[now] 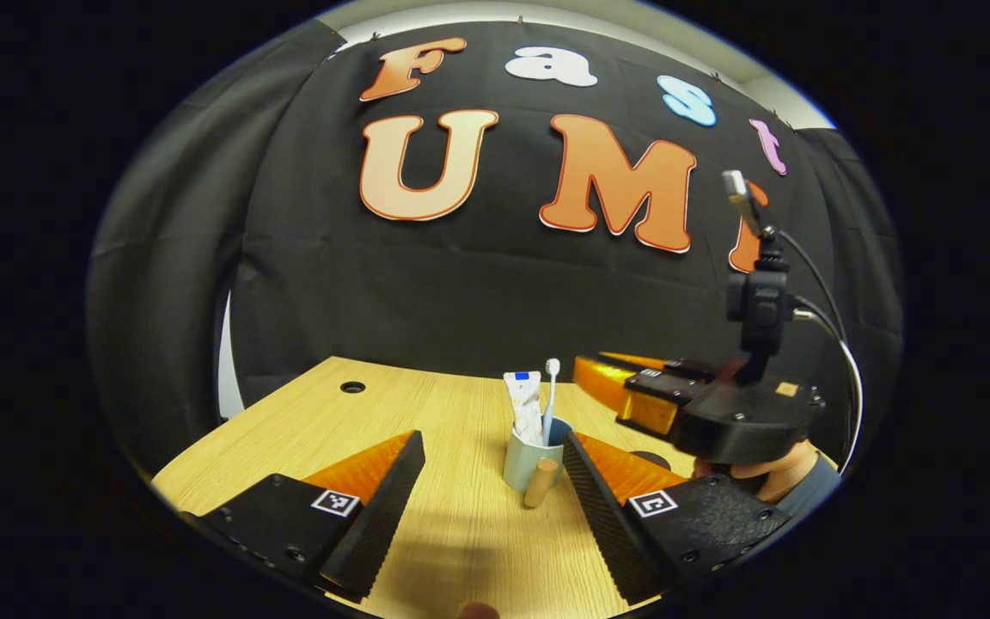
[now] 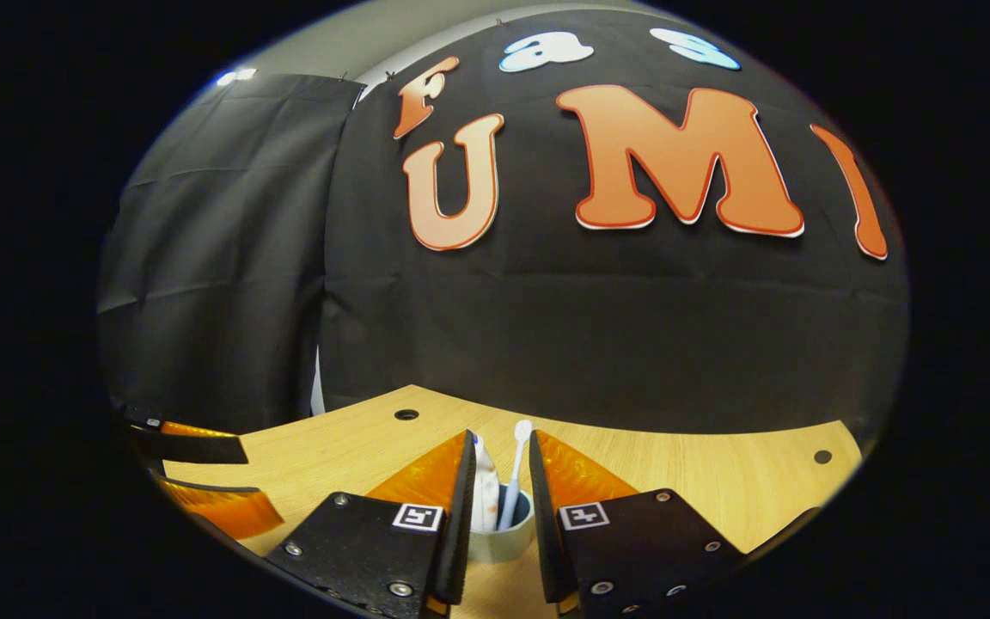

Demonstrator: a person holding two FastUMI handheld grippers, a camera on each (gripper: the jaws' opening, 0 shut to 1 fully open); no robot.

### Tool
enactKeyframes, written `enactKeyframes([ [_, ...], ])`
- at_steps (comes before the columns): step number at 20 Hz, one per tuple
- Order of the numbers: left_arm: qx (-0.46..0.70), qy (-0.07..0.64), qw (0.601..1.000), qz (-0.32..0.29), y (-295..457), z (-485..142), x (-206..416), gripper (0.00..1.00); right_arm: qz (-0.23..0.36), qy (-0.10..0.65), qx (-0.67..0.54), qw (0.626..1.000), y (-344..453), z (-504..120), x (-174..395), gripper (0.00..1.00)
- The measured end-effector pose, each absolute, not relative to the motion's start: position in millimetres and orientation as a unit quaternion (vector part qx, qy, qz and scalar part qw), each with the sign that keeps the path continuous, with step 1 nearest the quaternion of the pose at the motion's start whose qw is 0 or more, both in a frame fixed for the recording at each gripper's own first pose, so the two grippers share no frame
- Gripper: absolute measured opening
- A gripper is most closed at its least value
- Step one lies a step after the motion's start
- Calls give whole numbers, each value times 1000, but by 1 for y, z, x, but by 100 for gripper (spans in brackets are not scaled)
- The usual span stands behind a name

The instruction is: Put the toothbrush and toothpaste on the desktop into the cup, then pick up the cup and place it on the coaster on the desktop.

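A light wood-grain tabletop (image 1: 452,533) with a round hole (image 1: 352,387) near its far edge is seen. A pale blue cup (image 1: 528,468) stands on it.

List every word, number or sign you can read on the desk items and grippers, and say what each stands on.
Toothpaste: print on the tube, too small and blurred to read.
Left gripper and right gripper: square coded markers, patterns only, no words.
Cup, toothbrush: no text visible.
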State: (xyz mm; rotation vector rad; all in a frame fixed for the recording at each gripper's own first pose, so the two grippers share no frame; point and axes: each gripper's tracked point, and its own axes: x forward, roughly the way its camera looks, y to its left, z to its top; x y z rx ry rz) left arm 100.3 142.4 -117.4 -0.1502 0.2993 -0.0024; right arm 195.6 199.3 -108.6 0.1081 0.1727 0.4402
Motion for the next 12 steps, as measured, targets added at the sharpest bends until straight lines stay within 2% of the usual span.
enactKeyframes([
  [1, -79, 154, 985, -2, 142, -119, 104, 98, 214, 80, 51, 972, 192, -101, 192, 38],
  [6, -95, 176, 980, -21, 135, -121, 121, 98, 199, 77, 44, 976, 159, -69, 167, 71],
  [8, -99, 187, 977, -35, 128, -119, 129, 98, 197, 61, 36, 978, 146, -49, 155, 79],
  [12, -70, 213, 973, -55, 110, -115, 144, 98, 180, 32, 35, 983, 114, -5, 134, 86],
])
